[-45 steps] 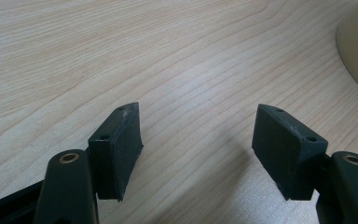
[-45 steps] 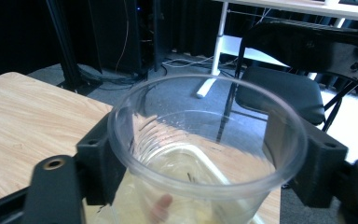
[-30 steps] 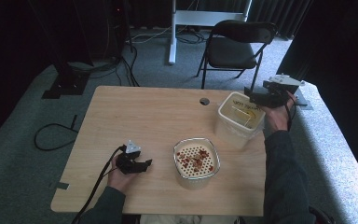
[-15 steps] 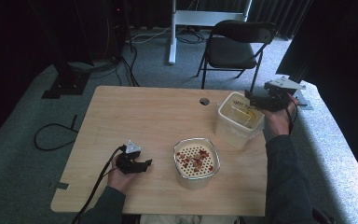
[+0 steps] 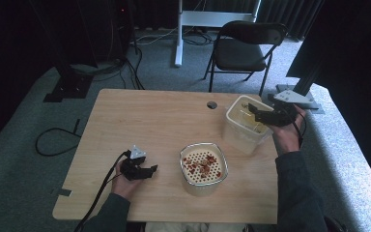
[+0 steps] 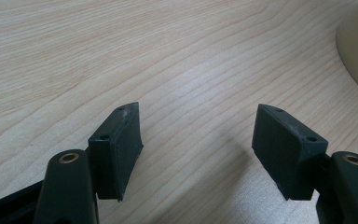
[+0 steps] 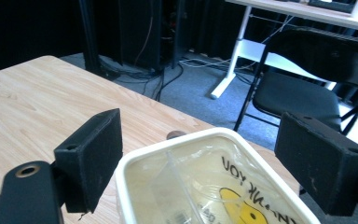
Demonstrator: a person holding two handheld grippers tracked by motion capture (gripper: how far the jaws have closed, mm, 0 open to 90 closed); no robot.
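A pale wooden table (image 5: pixel 149 125) stands on grey carpet in a dark-curtained room, with a black folding chair (image 5: pixel 246 46) and a white desk leg behind it and cables trailing over the floor at the left.

On the far right part of the table stands a tall cream tub (image 5: pixel 244 126) with no lid on it. In the right gripper view the tub (image 7: pixel 135 186) holds a crumpled clear plastic bag (image 7: pixel 205 186) printed with black letters and a yellow smiley face; what else may lie under the bag cannot be told. The right gripper (image 5: pixel 257 112), held in the person's right hand (image 5: pixel 286 135), hovers over the tub's far right rim. Its jaws are spread wide, one pad to each side of the tub's opening, and they have hold of nothing.

Nearer the person, about the middle of the front edge, sits a round-cornered container (image 5: pixel 204 169) with a clear outer wall and a cream insert pierced with rows of small holes. Small reddish-brown pieces (image 5: pixel 204 164) lie scattered on that insert.

To the left of that container the left gripper (image 5: pixel 147 171) rests low on the table in the person's left hand (image 5: pixel 123 181). Its jaws stand apart with only bare wood (image 6: pixel 191 140) between them, gripping nothing. A curved cream edge (image 6: pixel 356 51) shows at the upper right of the left gripper view.
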